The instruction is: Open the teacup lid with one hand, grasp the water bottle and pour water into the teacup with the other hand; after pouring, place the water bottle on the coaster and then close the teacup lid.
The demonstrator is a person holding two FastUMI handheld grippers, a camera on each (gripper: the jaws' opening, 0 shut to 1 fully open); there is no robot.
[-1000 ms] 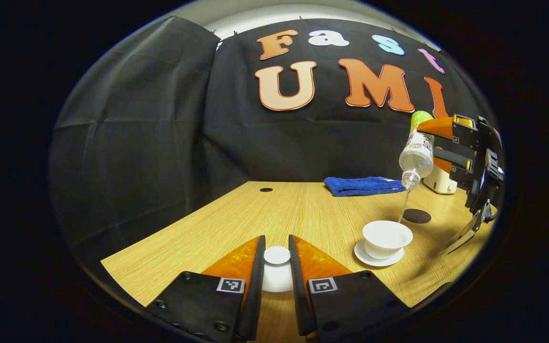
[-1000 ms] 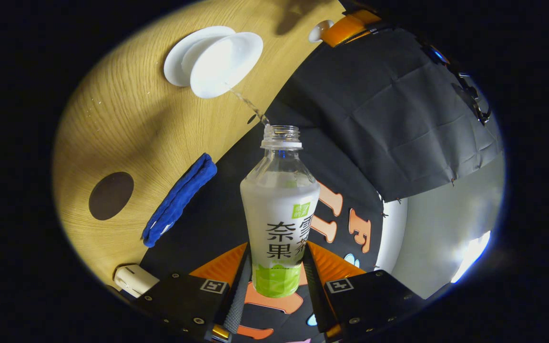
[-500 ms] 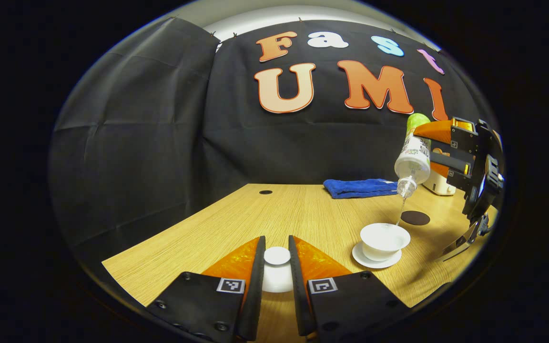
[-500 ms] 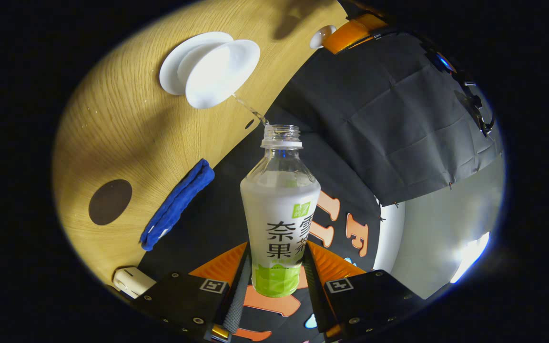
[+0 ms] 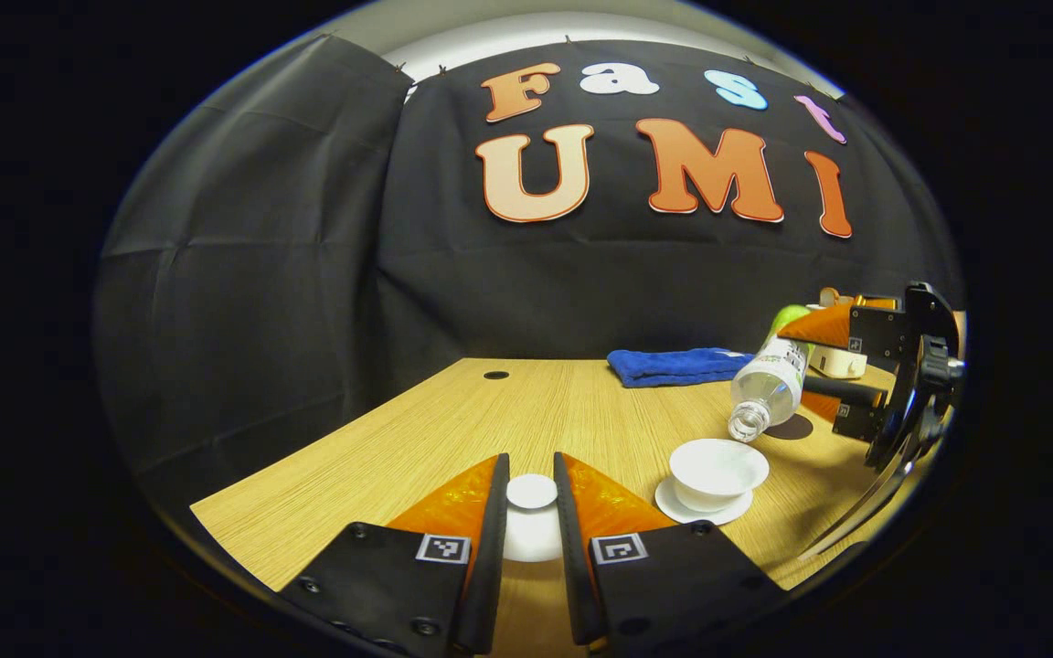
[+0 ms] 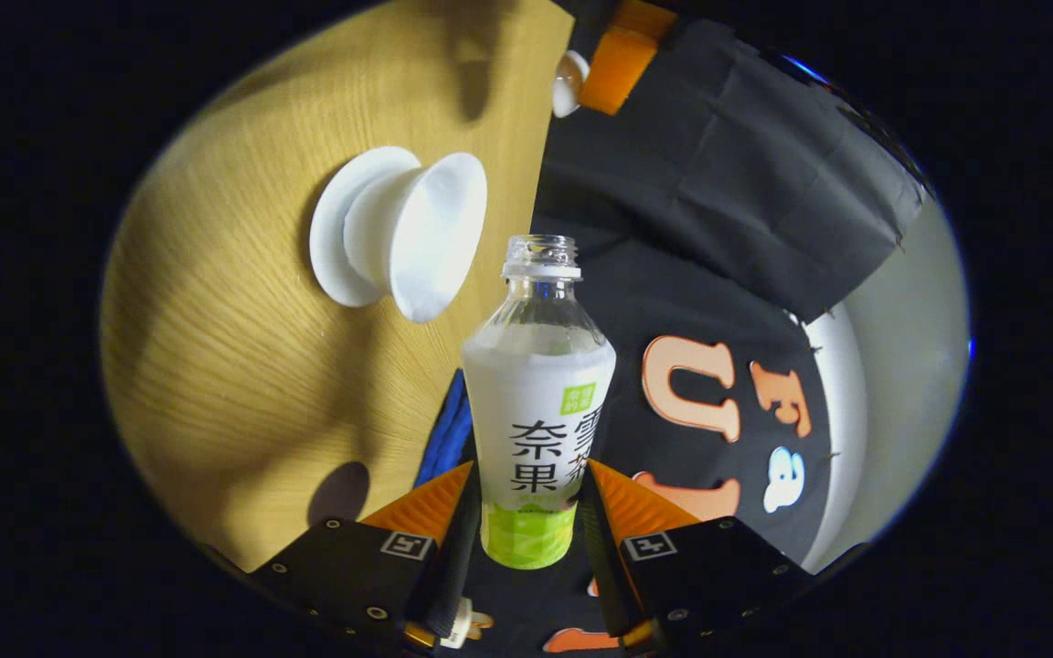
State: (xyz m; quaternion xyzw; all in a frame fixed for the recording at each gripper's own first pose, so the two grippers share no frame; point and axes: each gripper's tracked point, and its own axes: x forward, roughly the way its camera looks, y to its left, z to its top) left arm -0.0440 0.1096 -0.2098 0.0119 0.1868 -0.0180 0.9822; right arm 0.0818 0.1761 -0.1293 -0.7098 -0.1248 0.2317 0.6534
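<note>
- Tilting low over the table, the water bottle (image 6: 537, 402) is pinched near its base by both fingers of the right gripper (image 6: 526, 539); its uncapped mouth points toward the teacup (image 5: 718, 472) and no stream shows, so the pour looks finished.
- Spilling is my first worry: with the neck open and the bottle nearly on its side, any dip before it is righted would put water on the table (image 5: 453, 429) short of the cup.
- Gripping so far down leaves the long body free to pivot, and a quick swing upright could let it twist between the fingers.
- Sitting just beside the bottle's mouth on its saucer (image 5: 673, 503), the cup could be clipped by the neck and tipped or slid.
- Lying partly hidden behind the bottle, the dark coaster (image 5: 792, 426) is easy to misjudge; a landing on its edge would leave the bottle rocking.
- Closed on the knob of the teacup lid (image 5: 531, 516), the left gripper (image 5: 531, 498) holds it low over the near table, well apart from the cup.
- Carrying the lid across too soon could collide with the right gripper.
- Folded at the back, the blue towel (image 5: 677, 365) lies out of the way.
</note>
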